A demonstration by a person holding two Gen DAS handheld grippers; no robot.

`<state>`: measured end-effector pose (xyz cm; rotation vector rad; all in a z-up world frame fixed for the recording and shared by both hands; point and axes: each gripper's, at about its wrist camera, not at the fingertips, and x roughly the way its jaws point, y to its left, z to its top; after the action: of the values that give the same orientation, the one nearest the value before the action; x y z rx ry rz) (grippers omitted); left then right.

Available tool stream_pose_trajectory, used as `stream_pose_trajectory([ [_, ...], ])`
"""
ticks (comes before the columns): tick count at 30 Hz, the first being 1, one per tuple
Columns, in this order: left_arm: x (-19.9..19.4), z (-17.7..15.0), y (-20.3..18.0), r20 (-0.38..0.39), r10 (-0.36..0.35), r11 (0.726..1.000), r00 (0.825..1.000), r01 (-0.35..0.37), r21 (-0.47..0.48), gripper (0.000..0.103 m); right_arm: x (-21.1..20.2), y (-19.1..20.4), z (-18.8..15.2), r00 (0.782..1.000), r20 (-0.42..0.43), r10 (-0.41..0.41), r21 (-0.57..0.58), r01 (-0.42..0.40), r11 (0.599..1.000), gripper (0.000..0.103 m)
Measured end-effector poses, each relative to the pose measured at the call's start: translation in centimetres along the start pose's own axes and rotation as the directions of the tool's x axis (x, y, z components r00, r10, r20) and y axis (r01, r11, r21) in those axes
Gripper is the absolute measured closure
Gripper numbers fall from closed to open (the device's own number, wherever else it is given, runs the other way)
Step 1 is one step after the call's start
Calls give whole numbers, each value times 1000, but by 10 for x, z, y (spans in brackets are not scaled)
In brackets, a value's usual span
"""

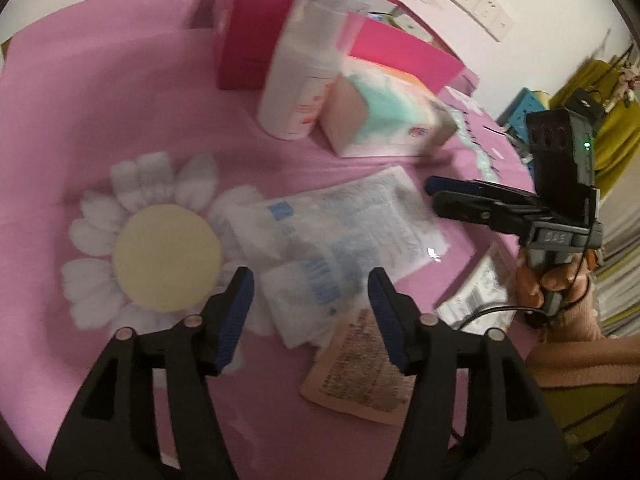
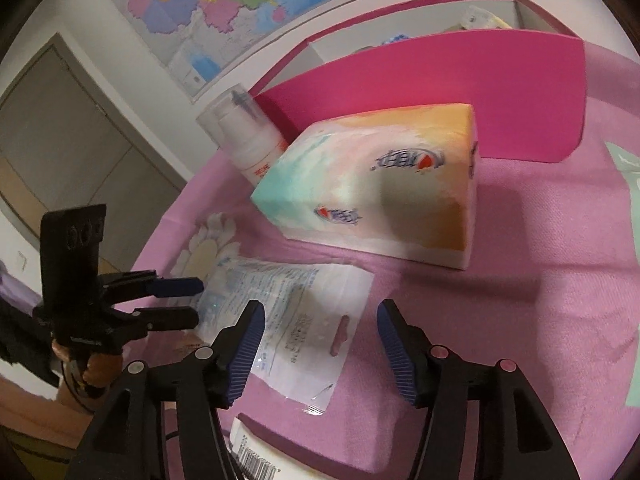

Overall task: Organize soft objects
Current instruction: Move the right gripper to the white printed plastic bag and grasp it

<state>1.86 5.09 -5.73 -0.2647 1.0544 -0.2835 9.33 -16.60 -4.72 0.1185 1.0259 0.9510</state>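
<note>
While both claws hang apart, nothing is gripped.
Left gripper (image 1: pixel 310 312) and right gripper (image 2: pixel 320 344) flank the flat cotton-pad packet (image 2: pixel 296 320), its long axis running between them.

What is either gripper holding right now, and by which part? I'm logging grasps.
Nothing. The left gripper and right gripper both stand open above the clear packet, pads touching nothing.

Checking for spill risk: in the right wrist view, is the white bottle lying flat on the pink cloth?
No. The white bottle stands upright on its base beside the tissue pack.
</note>
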Motion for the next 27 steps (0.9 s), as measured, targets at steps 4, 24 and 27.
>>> stream_pose_trajectory([
  [4,3,0,-5,-6,-17,1000,1000,17,6,41,5,7,0,1000,-4,10,-11,-10,1000,41],
  [24,4,-2,-1,22,-102,994,995,103,-37,46,-6,15,-2,996,76,40,-56,-35,998,86],
  [27,4,-1,-4,29,-100,994,995,101,-31,49,-12,15,-1,995,89,35,-55,-30,998,87],
])
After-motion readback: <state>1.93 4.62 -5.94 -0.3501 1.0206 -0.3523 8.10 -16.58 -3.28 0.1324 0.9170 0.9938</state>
